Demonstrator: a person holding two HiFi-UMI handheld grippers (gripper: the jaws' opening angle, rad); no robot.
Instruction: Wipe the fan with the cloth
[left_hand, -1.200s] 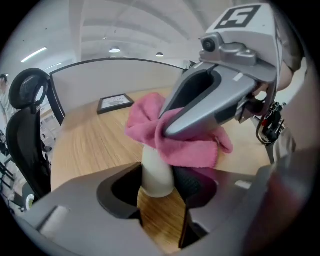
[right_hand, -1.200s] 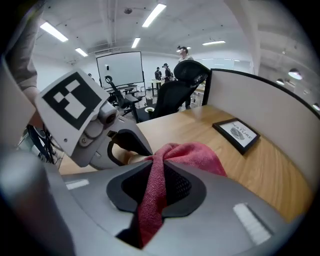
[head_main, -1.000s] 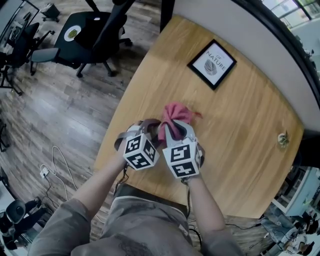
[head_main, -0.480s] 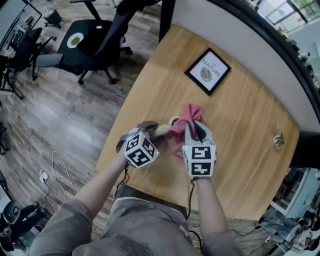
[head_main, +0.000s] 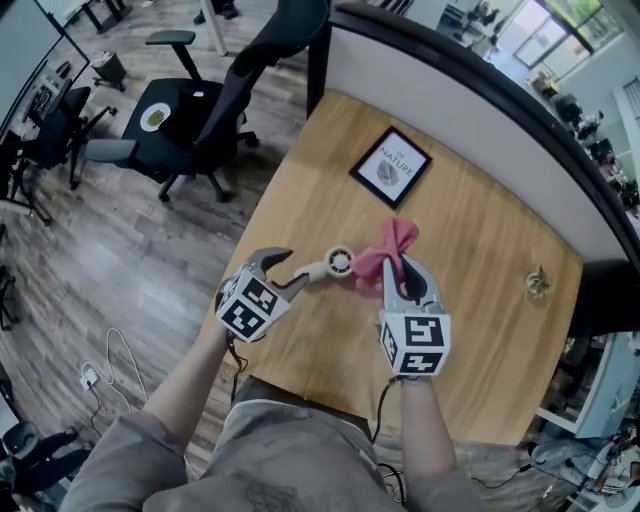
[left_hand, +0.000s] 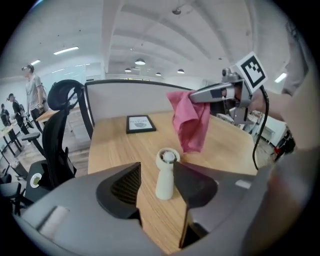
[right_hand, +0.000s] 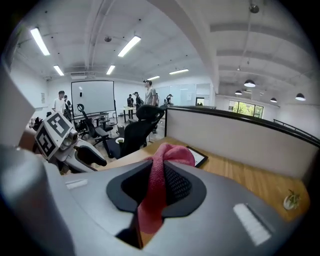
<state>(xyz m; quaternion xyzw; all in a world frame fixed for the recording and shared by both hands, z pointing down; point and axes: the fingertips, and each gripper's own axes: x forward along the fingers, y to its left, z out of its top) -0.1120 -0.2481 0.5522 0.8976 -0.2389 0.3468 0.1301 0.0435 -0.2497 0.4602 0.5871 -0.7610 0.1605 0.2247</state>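
**A:** Start at the claws. What has each got?

**B:** The right gripper (head_main: 405, 275) is clenched on the pink cloth (right_hand: 167, 155). A fold is pinched between the jaws, and the rest bunches up past the tips and hangs loose. The left gripper (head_main: 288, 268) has let go. Its jaws have just been opening and stand wide, with the fan (left_hand: 165, 172) framed in the gap ahead of them but neither pad on it.

**A:** And where is the fan?

**B:** It lies on the wooden table (head_main: 480, 300), handle towards the left gripper and round head towards the cloth. The cloth's lower end hangs just beside the head — I can't tell whether it brushes it. A framed print (head_main: 388, 167) sits well apart, nearer the partition.

**A:** Which step is that, then?

**B:** I'd judge a pause in the wiping: cloth in hand, fan unsupported. The light fan will likely skid under a rub, so the next move calls for the left jaws to close on the handle first. Then the bunched cloth can be pressed over the head and drawn across the grille.
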